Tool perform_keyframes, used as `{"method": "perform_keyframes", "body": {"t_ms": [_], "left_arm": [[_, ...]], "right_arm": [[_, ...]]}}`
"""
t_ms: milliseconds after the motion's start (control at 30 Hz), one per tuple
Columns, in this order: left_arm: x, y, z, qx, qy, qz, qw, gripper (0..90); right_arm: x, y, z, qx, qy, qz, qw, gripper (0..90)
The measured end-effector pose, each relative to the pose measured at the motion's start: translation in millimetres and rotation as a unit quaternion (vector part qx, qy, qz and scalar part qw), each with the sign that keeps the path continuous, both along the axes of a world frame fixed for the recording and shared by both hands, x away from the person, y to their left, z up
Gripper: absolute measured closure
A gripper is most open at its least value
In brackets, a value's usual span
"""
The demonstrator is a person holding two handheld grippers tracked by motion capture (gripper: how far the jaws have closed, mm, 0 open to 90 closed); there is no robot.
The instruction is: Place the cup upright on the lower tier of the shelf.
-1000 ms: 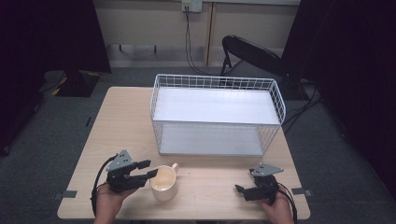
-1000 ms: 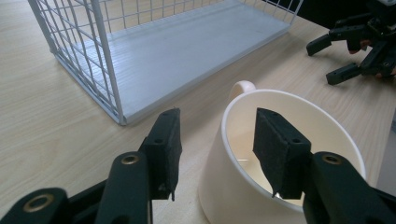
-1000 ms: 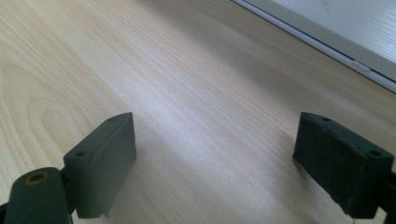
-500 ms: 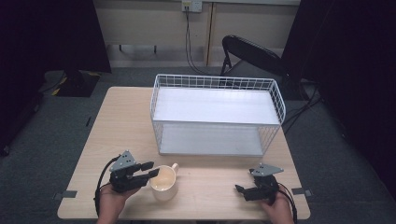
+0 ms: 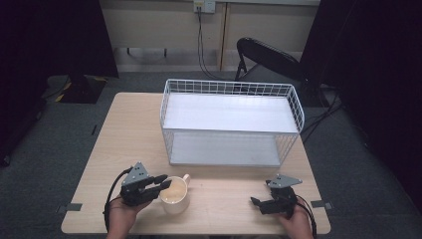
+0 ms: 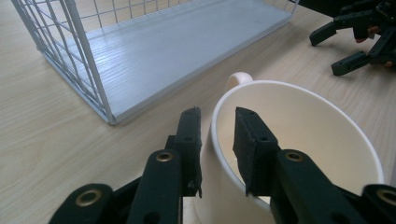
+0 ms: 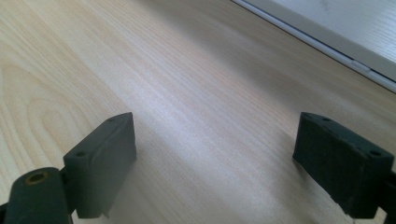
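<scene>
A cream mug (image 5: 175,195) stands upright near the table's front edge, left of centre, with its handle (image 6: 238,78) turned toward the basket. My left gripper (image 5: 163,182) straddles the mug's (image 6: 299,126) near-left rim: one jaw is outside the wall, the other inside. The jaws are narrowed, but a thin gap shows on each side of the rim, so the gripper (image 6: 215,122) is open. At the front right, my right gripper (image 5: 257,201) rests low over bare wood. It is wide open (image 7: 215,140) with nothing between its jaws.
A white wire basket (image 5: 232,124) with a pale floor panel fills the middle and back of the table, and its front corner (image 6: 100,100) is close beyond the mug. A dark chair (image 5: 268,55) stands behind the table. The right gripper (image 6: 359,35) lies past the mug.
The left gripper has edged right and slightly forward, so its jaws now sit over the mug's rim. Neither the mug nor the right gripper has moved.
</scene>
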State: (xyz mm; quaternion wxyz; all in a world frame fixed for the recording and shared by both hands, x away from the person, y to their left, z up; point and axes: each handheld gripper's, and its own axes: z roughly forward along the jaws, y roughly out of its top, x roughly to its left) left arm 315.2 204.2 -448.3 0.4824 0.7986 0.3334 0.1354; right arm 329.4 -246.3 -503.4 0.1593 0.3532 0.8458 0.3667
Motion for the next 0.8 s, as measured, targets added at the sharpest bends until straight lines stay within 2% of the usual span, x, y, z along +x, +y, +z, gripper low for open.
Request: {"method": "perform_keyframes", "body": {"t_ms": [333,400,467,800], "left_arm": [[-0.3,-3.1,-1.3,0.003,-0.001,0.004,1.0,75.8],[0.0,-5.0,-2.3,0.013,-0.006,0.004,0.9999,76.3],[0.0,-5.4,-2.8,0.009,-0.004,0.006,0.9999,76.8],[-0.2,-6.6,-2.6,0.021,-0.01,0.008,0.9997,80.8]], "right_arm": [[0.0,0.1,0.0,0.0,0.0,-0.001,1.0,12.2],[-0.1,0.2,0.0,0.0,0.0,-0.001,1.0,12.2],[0.0,0.2,0.0,0.0,0.0,-0.001,1.0,12.2],[0.0,0.3,0.0,0.0,0.0,-0.002,1.0,12.2]]}}
